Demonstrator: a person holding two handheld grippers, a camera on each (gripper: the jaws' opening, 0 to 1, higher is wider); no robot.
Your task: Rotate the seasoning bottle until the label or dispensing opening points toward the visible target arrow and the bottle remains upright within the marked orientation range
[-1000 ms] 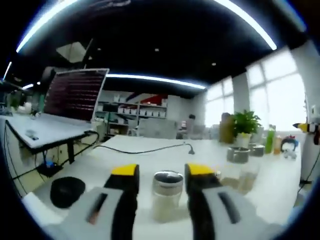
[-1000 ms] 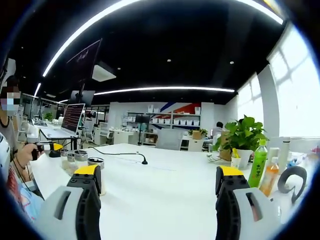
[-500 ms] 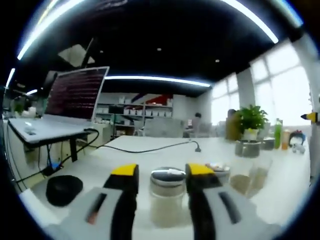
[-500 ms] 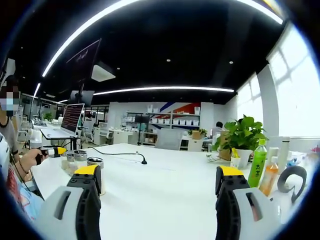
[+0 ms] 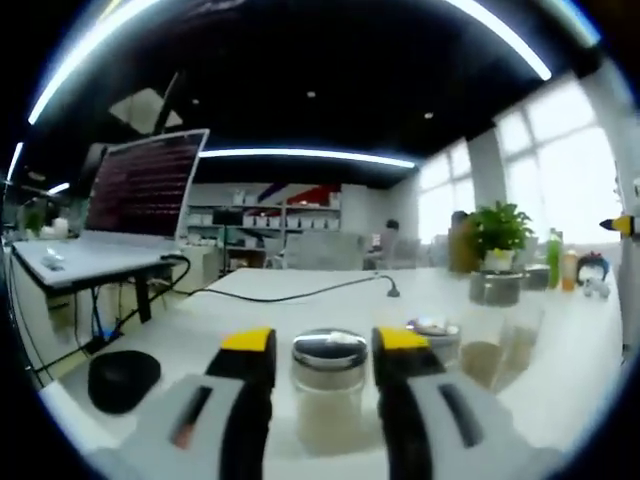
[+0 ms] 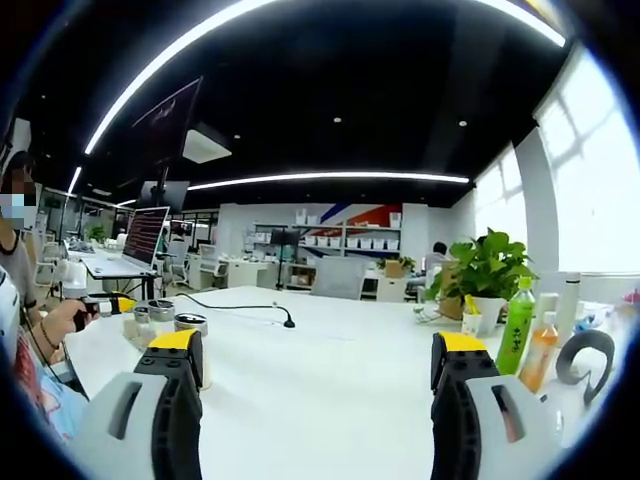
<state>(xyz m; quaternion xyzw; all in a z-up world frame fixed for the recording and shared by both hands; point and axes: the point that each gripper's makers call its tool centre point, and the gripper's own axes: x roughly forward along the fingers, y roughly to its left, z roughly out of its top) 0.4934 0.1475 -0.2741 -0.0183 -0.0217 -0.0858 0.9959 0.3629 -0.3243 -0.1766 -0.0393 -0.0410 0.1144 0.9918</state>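
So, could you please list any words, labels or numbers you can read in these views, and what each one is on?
None can be read.
Green bottle: dark marks on its label, too small to read.
Monitor: rows of reddish text, blurred.
Seasoning bottle between the left claw tips: no legible label.

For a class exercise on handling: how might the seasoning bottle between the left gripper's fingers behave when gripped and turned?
The seasoning bottle looks like clear glass, so probably rigid, smooth and slippery. It is partly filled with pale powder, likely fairly heavy low down and stable. Its metal cap may turn separately from the body.
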